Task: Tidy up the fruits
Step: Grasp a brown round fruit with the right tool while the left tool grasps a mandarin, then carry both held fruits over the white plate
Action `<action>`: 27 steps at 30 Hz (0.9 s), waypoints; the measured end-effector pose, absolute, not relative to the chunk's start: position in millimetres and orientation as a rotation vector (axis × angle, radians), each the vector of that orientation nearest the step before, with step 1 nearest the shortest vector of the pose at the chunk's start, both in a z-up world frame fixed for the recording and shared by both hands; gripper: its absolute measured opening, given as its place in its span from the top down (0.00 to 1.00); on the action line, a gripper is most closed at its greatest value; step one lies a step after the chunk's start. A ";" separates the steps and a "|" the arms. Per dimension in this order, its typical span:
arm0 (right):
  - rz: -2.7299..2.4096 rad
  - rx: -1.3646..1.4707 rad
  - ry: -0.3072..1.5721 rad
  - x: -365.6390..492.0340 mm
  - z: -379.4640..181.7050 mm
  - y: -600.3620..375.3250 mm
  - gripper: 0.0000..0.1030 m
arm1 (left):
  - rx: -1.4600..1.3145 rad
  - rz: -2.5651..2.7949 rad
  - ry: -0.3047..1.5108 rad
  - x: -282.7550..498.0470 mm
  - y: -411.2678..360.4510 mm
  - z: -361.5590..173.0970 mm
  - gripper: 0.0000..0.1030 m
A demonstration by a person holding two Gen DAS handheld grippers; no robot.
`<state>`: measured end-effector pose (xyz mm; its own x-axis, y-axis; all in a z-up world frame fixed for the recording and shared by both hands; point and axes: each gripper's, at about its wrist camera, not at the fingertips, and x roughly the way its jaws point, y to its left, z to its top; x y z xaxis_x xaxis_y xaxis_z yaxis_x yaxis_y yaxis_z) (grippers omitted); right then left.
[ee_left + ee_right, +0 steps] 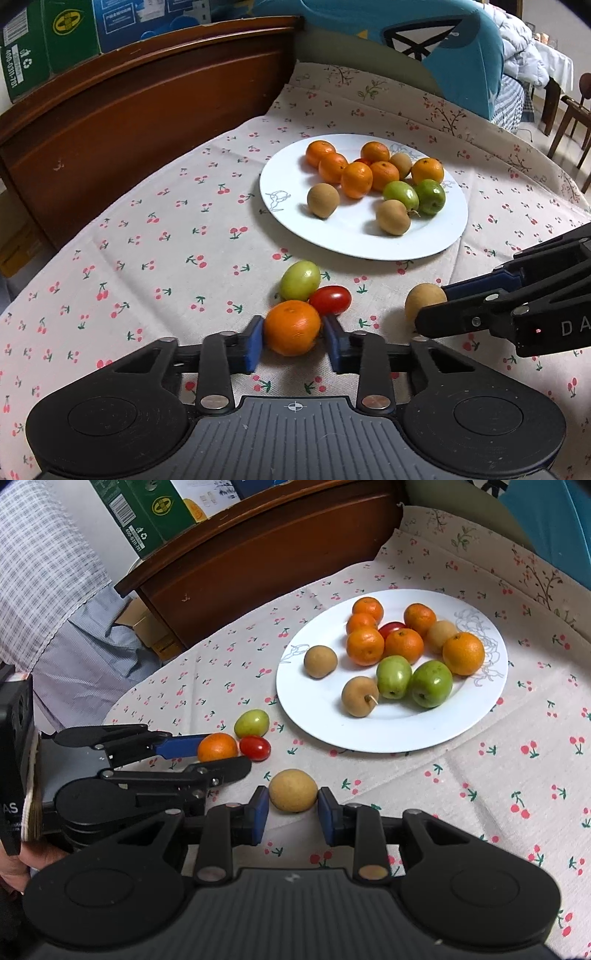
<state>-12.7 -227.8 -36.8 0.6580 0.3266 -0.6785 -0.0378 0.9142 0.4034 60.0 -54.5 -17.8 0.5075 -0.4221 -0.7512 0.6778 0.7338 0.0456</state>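
Cherry-print tablecloth [155, 229] over the table, dark wood headboard [147, 103] behind it, cartons stacked on top. White plate [280, 177] sits mid-cloth with the sorted pile: six mandarins, three tan fruits, two green ones, one cherry tomato tucked in the middle.

My left gripper [291, 341] is pitched steeply down at the near edge of the cloth, blue pads pressed on both sides of a loose mandarin [291, 326]. Mandarin is down on the cloth, well short of the plate. A green fruit [300, 280] and a cherry tomato [330, 300] lie just beyond it, bunched up against the mandarin and each other.

My right gripper [293, 806] is also angled down, to the right of the left one, clamped on a tan round fruit [293, 790]; pads contact both flanks. That fruit is on the cloth too, near the plate's front rim, apart from the three-fruit cluster.

From the right wrist view the left tool comes in low from the left, fingers nearly level across the cloth, checked sleeve [48, 565] above it.
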 end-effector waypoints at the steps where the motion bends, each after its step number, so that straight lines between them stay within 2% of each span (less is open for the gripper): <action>1: 0.210 0.376 0.832 -12.3 -36.9 -228.4 0.72 | 0.363 -0.679 0.791 58.7 -54.8 -17.4 0.72; 27: 0.254 0.411 0.737 -16.7 -11.1 -244.2 0.72 | 0.177 -0.609 0.740 30.2 -56.3 30.8 0.72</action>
<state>-16.7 -244.2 -11.1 0.7153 0.3643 -0.5963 -0.0802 0.8905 0.4479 30.2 -56.3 30.8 0.5760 -0.4569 -0.6778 0.5779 0.8141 -0.0576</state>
